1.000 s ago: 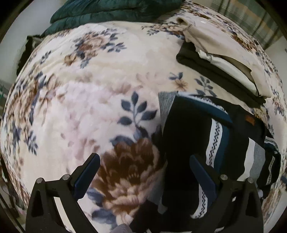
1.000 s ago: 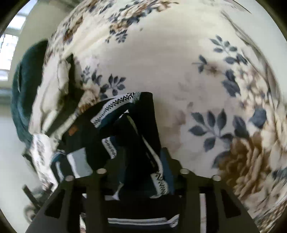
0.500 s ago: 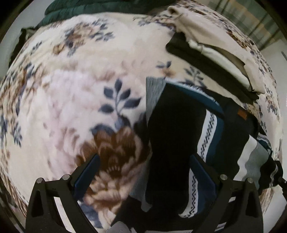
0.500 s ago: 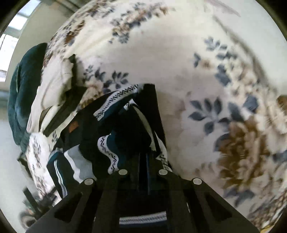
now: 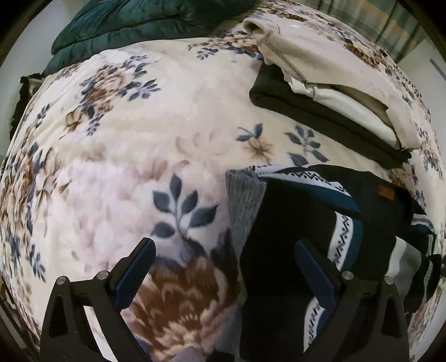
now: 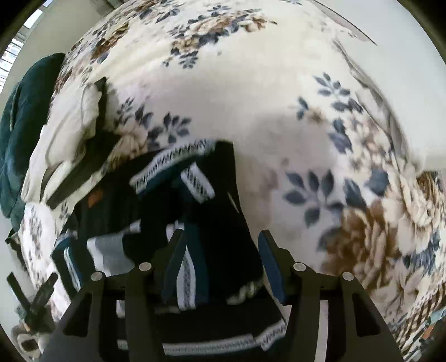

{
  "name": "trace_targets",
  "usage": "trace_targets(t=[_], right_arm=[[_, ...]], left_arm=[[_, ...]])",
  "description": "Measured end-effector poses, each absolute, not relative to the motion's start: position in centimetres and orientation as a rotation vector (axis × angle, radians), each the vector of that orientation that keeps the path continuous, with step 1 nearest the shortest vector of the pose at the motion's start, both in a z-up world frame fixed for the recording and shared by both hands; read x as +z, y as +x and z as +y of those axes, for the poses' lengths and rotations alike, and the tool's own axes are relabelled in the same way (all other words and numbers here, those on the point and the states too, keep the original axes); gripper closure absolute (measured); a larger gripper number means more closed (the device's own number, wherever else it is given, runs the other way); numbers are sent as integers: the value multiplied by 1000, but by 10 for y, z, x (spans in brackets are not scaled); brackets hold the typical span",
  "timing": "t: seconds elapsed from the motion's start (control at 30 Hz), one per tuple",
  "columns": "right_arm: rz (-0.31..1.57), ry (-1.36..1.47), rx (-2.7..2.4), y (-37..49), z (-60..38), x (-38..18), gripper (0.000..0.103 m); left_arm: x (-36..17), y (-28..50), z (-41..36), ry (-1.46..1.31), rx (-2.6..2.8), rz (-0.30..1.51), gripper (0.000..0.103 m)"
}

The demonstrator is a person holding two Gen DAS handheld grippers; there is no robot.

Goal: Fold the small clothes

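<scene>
From the left wrist view, the left gripper (image 5: pixel 223 267) hangs with its jaws wide apart and nothing between the pads: the left finger stands over the floral blanket (image 5: pixel 133 156), the right finger over the near left edge of the patterned sweater (image 5: pixel 292 222). That dark garment, with white zigzag bands and a grey flap turned up at its far left corner, lies on the right half of the bed and looks partly folded, its layers lapped unevenly. Beyond it, far right, a folded pile (image 5: pixel 334 92) of beige and cream pieces on a black one suggests earlier items are finished. A green quilt (image 5: pixel 139 25) lies bunched at the far edge, well apart. From the right wrist view, the right gripper (image 6: pixel 221 250) has its jaws opening over the same sweater (image 6: pixel 172 200); cloth lies between the fingers, but the pads do not appear to press on it. By my reading one fold has just been laid and at least one more, plus squaring, remains before it joins the pile (image 6: pixel 64 144). The blanket to the right is bare, so nothing blocks the work; only the close pile limits room on the left.
</scene>
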State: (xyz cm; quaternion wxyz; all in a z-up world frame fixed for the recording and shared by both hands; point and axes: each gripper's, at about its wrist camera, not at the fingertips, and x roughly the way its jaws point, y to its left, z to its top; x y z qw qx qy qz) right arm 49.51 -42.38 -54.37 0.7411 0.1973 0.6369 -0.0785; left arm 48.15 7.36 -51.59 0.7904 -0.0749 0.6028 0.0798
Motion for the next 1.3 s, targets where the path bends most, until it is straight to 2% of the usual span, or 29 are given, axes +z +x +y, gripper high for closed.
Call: trace_targets(t=[0.1,0.13,0.17,0.3,0.37,0.43,0.47,0.53,0.6,0.63,0.67,0.7,0.73,0.83,0.97,1.07,1.17,1.27,1.3], right_arm=[[1469,422,-185,516,-422,-575,44],[1468,432,-167,520,-422,-580,53],[1448,431,-163,522,-421,-578,95],[1254,429,-180,514,-423,-541,96],[1246,450,-210,513,-431,-542,96],[1318,481,-249,517,-441,-559,93],[1354,482,-258,519,-444,-565,84],[1329,459,-271,511,-442,-554,82],[1286,432,-238,502,-431,-541,64],[1263,430,-198,496,-425,-533,62],[1249,428,-138,490,-413,-528,55],[1264,413,-82,486,-401,-528,43],[1296,383,-44,483,-387,-533,38],[1390,249,-10,477,-353,-561,36],[1496,165,-94,475,-340,-602,36],[1497,167,-103,475,-340,-603,36],[1463,215,-80,471,-347,-579,35],[1418,287,-32,457,-363,-550,14],[1410,312,-18,450,-370,-540,14]], left_arm=[[-522,488,74,-143,164,1300,2],[-523,489,74,-136,162,1301,2],[-524,489,74,-135,158,1301,2],[-529,489,75,-140,150,1306,2],[-534,490,76,-145,152,1314,2],[-533,489,78,-150,151,1317,2],[-529,486,78,-150,151,1310,2],[-520,480,79,-150,145,1286,2],[-510,470,78,-143,139,1261,2],[-509,466,77,-145,135,1256,1],[-512,463,74,-140,126,1267,1],[-516,462,71,-130,124,1280,1],[-524,460,68,-115,125,1291,1],[-552,462,61,-78,119,1323,1],[-562,466,65,-99,88,1312,0],[-545,465,68,-82,99,1274,1],[-510,454,69,-98,111,1199,1],[-484,442,63,-106,125,1153,1],[-473,436,58,-104,126,1136,1]])
